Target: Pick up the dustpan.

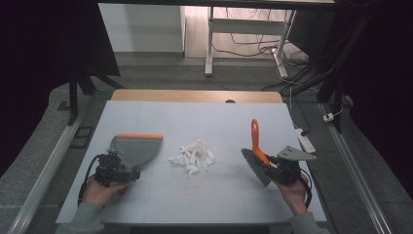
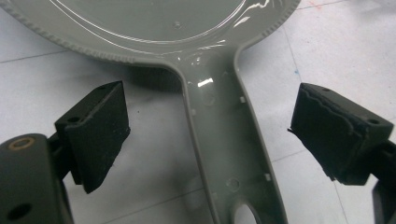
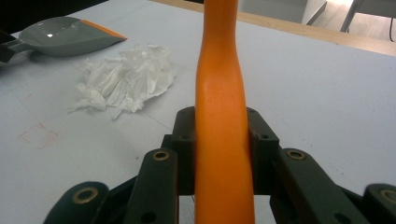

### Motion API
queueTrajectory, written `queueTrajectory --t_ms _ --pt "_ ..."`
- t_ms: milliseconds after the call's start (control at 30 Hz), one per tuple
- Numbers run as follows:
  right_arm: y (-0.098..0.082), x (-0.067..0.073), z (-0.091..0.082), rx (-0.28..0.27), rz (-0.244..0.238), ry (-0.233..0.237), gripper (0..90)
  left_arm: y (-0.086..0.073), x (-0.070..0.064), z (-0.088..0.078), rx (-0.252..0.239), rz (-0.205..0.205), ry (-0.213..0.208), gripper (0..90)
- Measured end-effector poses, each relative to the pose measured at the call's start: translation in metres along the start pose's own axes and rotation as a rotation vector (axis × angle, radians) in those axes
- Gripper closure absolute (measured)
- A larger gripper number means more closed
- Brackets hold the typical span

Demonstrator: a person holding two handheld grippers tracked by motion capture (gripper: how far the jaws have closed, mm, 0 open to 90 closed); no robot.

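From above the desk (image 1: 146, 204), we see the work laid out as a sweeping job: a small heap of white paper scraps (image 1: 193, 156) lies near the middle, with the grey dustpan (image 1: 136, 148) to its left and the brush (image 1: 257, 153) to its right, so the scraps sit between the two tools. Our left claw (image 1: 117, 171) sits at the dustpan's handle end, near the desk's front, and the orange-edged lip of the pan faces away towards the far side, not yet turned to the heap. Our right claw (image 1: 273, 169) carries the brush with its orange handle pointing away from us and its dark bristles angled down to the desk, ready, we judge, to push the scraps leftward. Along the left claw's own camera, the dustpan handle (image 2: 229, 144) runs up between the two black pads (image 2: 100, 135), which stand wide apart and clear of it on both sides; this claw is released, straddling the handle, presumably lined up so that closing would catch it squarely. Along the right claw's camera, the brush handle (image 3: 223, 126) rises straight through the middle, and the jaws are clenched on it from both sides, grasping it firmly; beyond, the paper scraps (image 3: 123, 79) and the dustpan (image 3: 65, 36) lie to the upper left.
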State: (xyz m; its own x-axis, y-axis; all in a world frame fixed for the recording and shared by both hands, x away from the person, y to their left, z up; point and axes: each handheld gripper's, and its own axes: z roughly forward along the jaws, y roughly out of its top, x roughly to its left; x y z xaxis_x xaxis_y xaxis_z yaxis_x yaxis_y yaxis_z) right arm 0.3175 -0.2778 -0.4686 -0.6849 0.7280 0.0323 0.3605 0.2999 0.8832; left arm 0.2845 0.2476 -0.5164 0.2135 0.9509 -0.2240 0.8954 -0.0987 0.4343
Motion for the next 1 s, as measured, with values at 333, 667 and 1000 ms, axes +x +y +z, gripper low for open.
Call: queueTrajectory --t_ms 333,667,1000 --pt "0.0003 0.0005 -0.0002 0.002 -0.004 -0.002 70.0 -0.0008 0.0009 0.005 -0.018 -0.034 0.011 23.8" --pt "0.0002 -0.0007 -0.0008 0.002 -0.004 -0.008 70.1 0.0001 0.0045 0.0088 -0.034 -0.08 0.023 38.7" --pt "0.0006 0.0004 -0.0001 0.004 -0.008 -0.007 70.0 0.0003 0.0059 0.0098 -0.052 -0.102 -0.023 55.9"
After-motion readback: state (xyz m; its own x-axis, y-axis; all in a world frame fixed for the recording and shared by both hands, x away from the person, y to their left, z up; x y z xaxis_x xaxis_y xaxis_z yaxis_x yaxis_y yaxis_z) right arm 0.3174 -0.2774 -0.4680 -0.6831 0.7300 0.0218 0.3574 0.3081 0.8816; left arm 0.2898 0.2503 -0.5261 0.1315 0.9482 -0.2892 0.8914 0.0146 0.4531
